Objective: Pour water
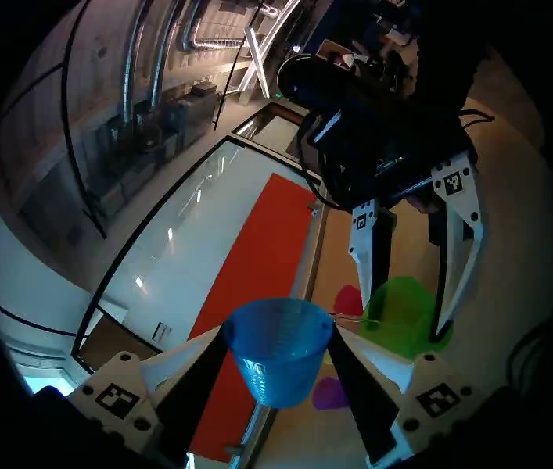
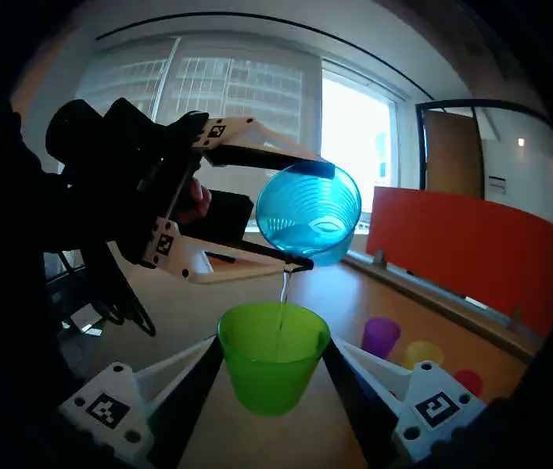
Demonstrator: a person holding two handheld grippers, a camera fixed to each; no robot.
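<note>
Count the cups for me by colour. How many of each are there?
blue cup: 1
green cup: 1
purple cup: 1
yellow cup: 1
pink cup: 1
Total: 5 cups

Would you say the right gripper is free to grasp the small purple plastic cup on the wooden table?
Probably not: the right gripper is shut on the translucent green plastic cup, catching water from the tilted blue plastic cup. The purple cup stands unobstructed.
</note>
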